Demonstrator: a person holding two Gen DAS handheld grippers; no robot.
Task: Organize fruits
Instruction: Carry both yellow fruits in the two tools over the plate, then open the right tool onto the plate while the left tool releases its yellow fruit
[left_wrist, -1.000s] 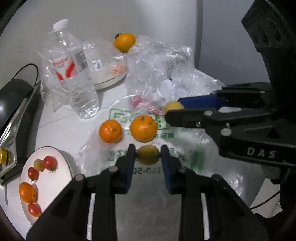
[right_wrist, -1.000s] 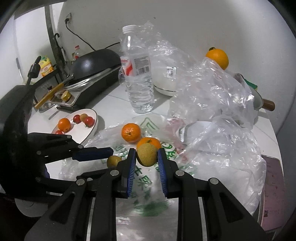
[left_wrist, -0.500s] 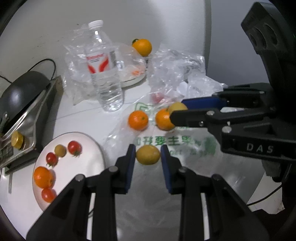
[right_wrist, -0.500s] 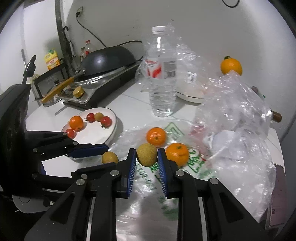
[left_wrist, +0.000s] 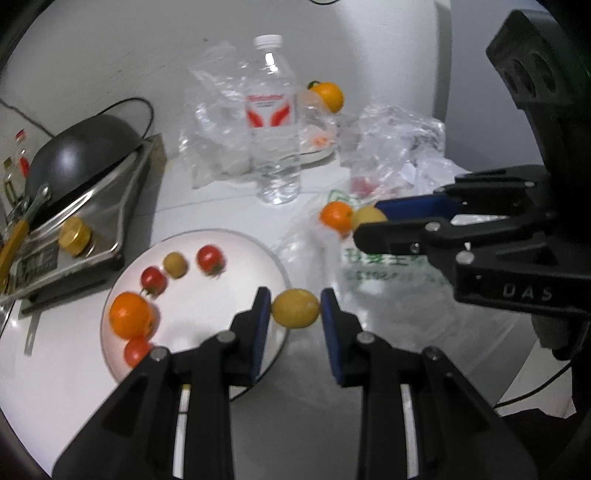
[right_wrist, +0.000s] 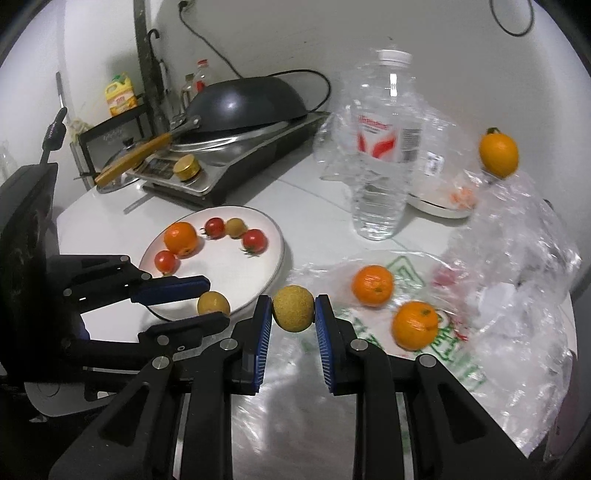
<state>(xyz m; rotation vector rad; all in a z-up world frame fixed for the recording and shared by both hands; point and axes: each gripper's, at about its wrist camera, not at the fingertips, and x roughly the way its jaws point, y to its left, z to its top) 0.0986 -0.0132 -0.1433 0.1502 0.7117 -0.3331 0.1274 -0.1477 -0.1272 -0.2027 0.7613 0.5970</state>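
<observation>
Fruits ride in both grippers: my left gripper (left_wrist: 295, 308) clamps a smooth yellow fruit (left_wrist: 295, 308), my right gripper (right_wrist: 293, 308) a rough yellow-green one (right_wrist: 293, 308). I'd lower each onto bare white round plate (right_wrist: 229, 266), away from its red tomatoes (right_wrist: 254, 239), releasing gently.

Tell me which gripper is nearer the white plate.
Left. The left gripper holds its yellow fruit over the white plate rim; the right gripper hangs beside it, toward the bag.

Water bottle (right_wrist: 384, 147), dark wok (right_wrist: 243, 101) on cooker (right_wrist: 236, 162), crumpled plastic bags (right_wrist: 517, 236).
</observation>
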